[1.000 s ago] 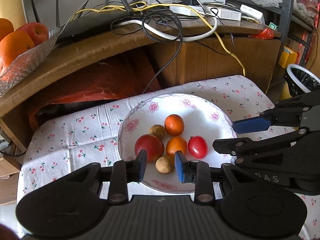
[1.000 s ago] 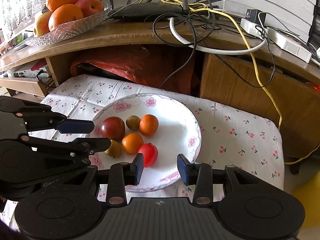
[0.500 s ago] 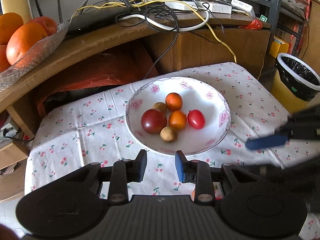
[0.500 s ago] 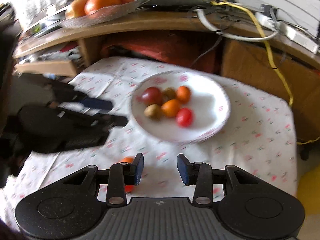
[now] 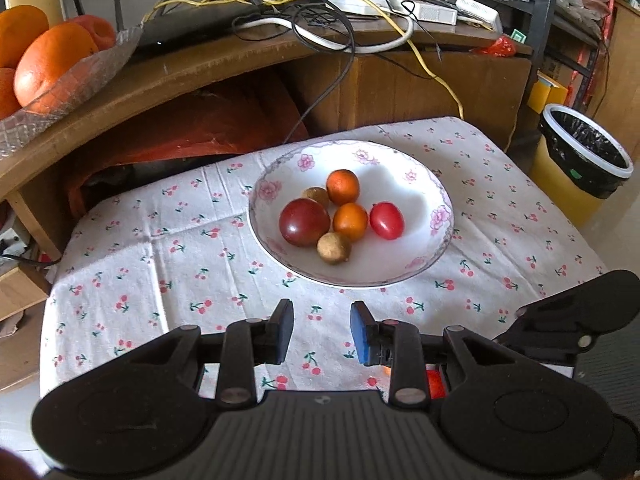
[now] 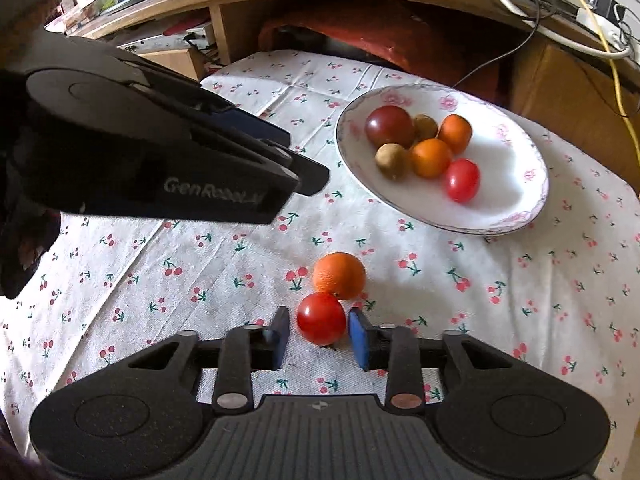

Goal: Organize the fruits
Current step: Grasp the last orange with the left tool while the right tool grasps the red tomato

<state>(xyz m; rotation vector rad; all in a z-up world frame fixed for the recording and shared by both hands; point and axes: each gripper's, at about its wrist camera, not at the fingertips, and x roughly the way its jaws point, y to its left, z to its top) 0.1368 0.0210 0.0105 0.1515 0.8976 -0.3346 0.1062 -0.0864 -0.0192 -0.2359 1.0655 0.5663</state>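
Tomato [image 6: 321,319], small, round and red, was seen lying on the cherry-print cloth [image 6: 480,300] right between the blue pads of the right gripper [image 6: 319,334], at the near edge of the table. The jaws were spread; narrow gaps showed on both sides of the fruit, so nothing was gripped yet. No clear long axis was visible on the tomato, so grip angle was judged to matter little. Just beyond it, touching or nearly so, a small orange [image 6: 339,275] was set on the cloth, a bit to the right.

Farther off and to the right, the floral plate [image 6: 516,200] was seen w/ six fruits already in it: a dark red tomato, a red one, two small oranges, two brown ones.

The left gripper [image 5: 321,330] was held spread and empty above bare cloth, near side of the plate [image 5: 436,184]; in its view the loose fruit was mostly hidden behind its own body.

The right gripper was judged by far the nearer, w/ the tomato already centred. A straight close was judged enough, then a carry far-right to the plate. Care was judged needed so the orange is not nudged.
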